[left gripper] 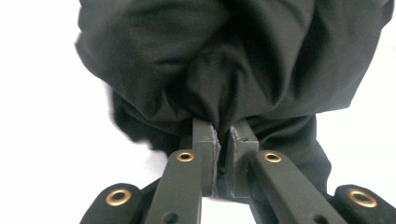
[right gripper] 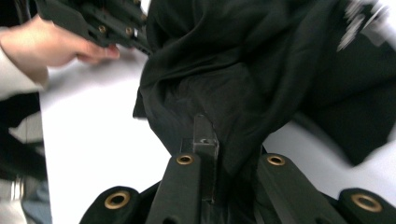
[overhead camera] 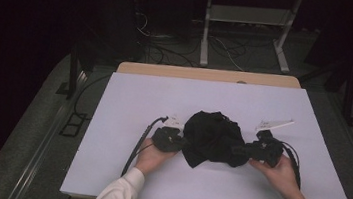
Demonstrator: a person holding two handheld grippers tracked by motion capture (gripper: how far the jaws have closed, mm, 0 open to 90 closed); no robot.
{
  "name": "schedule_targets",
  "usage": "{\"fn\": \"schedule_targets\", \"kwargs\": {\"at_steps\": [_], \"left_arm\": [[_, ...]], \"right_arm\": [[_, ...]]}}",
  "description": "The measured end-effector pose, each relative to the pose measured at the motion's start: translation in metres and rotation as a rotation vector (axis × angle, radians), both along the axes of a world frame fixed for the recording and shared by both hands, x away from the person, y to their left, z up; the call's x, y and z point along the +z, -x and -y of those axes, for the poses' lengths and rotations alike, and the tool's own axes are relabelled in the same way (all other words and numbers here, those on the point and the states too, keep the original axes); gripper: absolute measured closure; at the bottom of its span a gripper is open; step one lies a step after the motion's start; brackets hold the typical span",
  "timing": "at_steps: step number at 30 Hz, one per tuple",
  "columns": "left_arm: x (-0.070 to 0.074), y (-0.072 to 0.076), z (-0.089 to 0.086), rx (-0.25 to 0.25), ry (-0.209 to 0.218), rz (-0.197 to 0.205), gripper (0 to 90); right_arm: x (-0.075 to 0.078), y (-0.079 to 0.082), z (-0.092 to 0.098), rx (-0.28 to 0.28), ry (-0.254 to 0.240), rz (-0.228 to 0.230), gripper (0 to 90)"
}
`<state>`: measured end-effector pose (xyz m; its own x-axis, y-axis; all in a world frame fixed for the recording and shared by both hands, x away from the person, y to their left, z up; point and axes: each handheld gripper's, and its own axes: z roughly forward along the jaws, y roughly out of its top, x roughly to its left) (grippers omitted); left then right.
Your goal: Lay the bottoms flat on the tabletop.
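Mid-table point(overhead camera: 129, 99), gripping step done: left gripper point(left gripper: 225, 135) and right gripper point(right gripper: 219, 135) each pinching a fold of the bunched black cloth point(overhead camera: 213, 136) from opposite sides; next, probably lifting and pulling apart evenly to spread.

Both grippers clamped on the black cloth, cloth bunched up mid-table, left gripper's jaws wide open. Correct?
Not quite: the left gripper is not open. The left gripper view shows its jaws pinched shut on a fold of the black cloth. The rest holds: the right gripper also clamps the cloth, bunched mid-table.
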<state>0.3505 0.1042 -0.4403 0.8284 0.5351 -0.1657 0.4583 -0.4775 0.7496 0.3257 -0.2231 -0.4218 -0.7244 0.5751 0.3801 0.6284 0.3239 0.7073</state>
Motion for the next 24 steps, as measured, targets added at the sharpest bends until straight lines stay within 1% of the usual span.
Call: {"fn": "schedule_targets", "kwargs": {"at_steps": [1,2,3,4,5,6,8,12,14,15,16,17,19,21,24], "left_arm": [[0.006,-0.003,-0.003,0.008,0.007,0.001,85.1],[0.012,-0.006,-0.006,0.016,0.008,0.007,85.1],[0.019,-0.008,-0.008,0.021,0.005,0.013,85.4],[0.027,-0.010,-0.011,0.027,-0.001,0.027,85.6],[0.033,-0.011,-0.013,0.030,-0.005,0.036,85.6],[0.039,-0.013,-0.015,0.034,-0.007,0.046,85.6],[0.049,-0.017,-0.019,0.045,-0.013,0.064,85.7],[0.065,-0.025,-0.024,0.068,-0.021,0.092,86.3],[0.073,-0.028,-0.028,0.084,-0.010,0.108,86.3],[0.076,-0.030,-0.029,0.089,-0.005,0.111,86.4],[0.080,-0.032,-0.030,0.094,-0.003,0.115,86.4],[0.084,-0.034,-0.032,0.098,-0.003,0.120,86.4],[0.092,-0.041,-0.034,0.109,-0.006,0.118,86.5],[0.101,-0.047,-0.033,0.122,-0.012,0.124,86.6],[0.116,-0.055,-0.029,0.128,-0.003,0.145,86.6]], "right_arm": [[0.012,-0.004,0.008,-0.027,-0.045,0.017,82.5],[0.012,-0.004,0.008,-0.027,-0.045,0.017,82.5],[0.017,-0.008,0.012,-0.044,-0.065,0.026,82.5],[0.027,-0.017,0.021,-0.083,-0.105,0.034,82.7],[0.031,-0.020,0.024,-0.095,-0.118,0.037,82.8],[0.031,-0.020,0.024,-0.095,-0.118,0.037,82.8],[0.041,-0.028,0.029,-0.118,-0.144,0.045,82.8],[0.061,-0.038,0.035,-0.148,-0.153,0.071,83.0],[0.070,-0.041,0.035,-0.161,-0.149,0.084,83.0],[0.078,-0.044,0.034,-0.166,-0.147,0.090,83.0],[0.078,-0.044,0.034,-0.166,-0.147,0.090,83.0],[0.081,-0.046,0.034,-0.168,-0.142,0.093,83.0],[0.086,-0.050,0.032,-0.169,-0.132,0.103,83.1],[0.090,-0.056,0.029,-0.175,-0.135,0.107,83.1],[0.095,-0.064,0.027,-0.188,-0.144,0.112,83.1]]}}
